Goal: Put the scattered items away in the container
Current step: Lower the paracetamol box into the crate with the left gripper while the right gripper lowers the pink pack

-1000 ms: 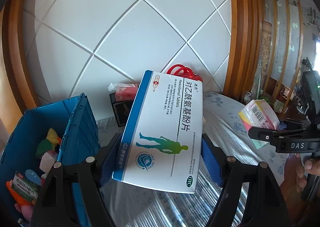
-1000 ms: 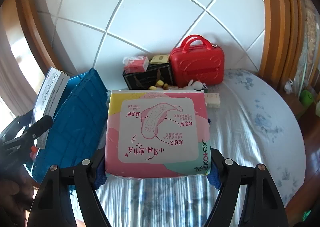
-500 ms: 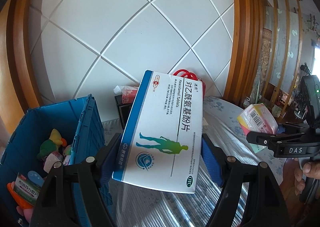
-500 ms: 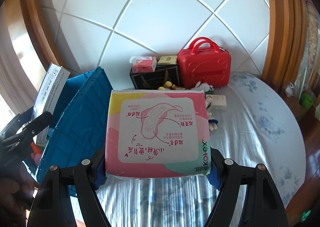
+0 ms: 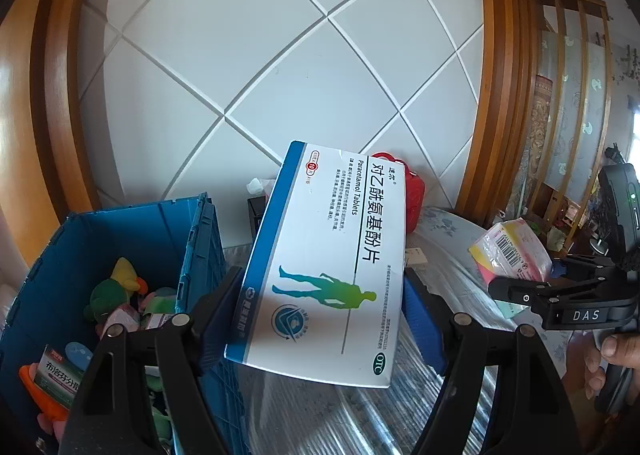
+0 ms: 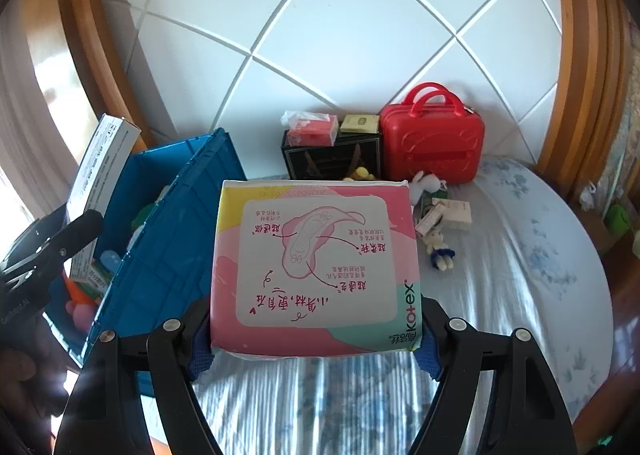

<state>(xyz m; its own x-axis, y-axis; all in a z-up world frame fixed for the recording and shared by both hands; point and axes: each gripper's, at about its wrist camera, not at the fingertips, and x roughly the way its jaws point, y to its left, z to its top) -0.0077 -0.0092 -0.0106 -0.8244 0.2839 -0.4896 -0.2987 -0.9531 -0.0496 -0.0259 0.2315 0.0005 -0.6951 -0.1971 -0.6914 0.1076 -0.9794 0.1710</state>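
Observation:
My left gripper (image 5: 320,315) is shut on a white and blue paracetamol box (image 5: 332,255), held tilted just right of the blue crate (image 5: 200,239). The crate holds plush toys and a green medicine box (image 5: 60,375). My right gripper (image 6: 316,339) is shut on a pink pad pack (image 6: 316,263), held above the bed beside the crate (image 6: 168,255). In the left wrist view the right gripper (image 5: 520,295) with the pad pack (image 5: 512,255) shows at the right. The right wrist view has the left gripper (image 6: 56,243) and the paracetamol box (image 6: 100,175) at its left edge.
On the bed (image 6: 520,295) lie small boxes (image 6: 444,215) and little plush toys (image 6: 438,251). A red case (image 6: 432,143), a black box (image 6: 332,159) and a red tissue pack (image 6: 312,131) stand against the white padded headboard (image 6: 320,35). Wooden frame on both sides.
Both grippers have moved left with their loads. The crate now shows more of its inside in the left wrist view and sits closer in the right wrist view.

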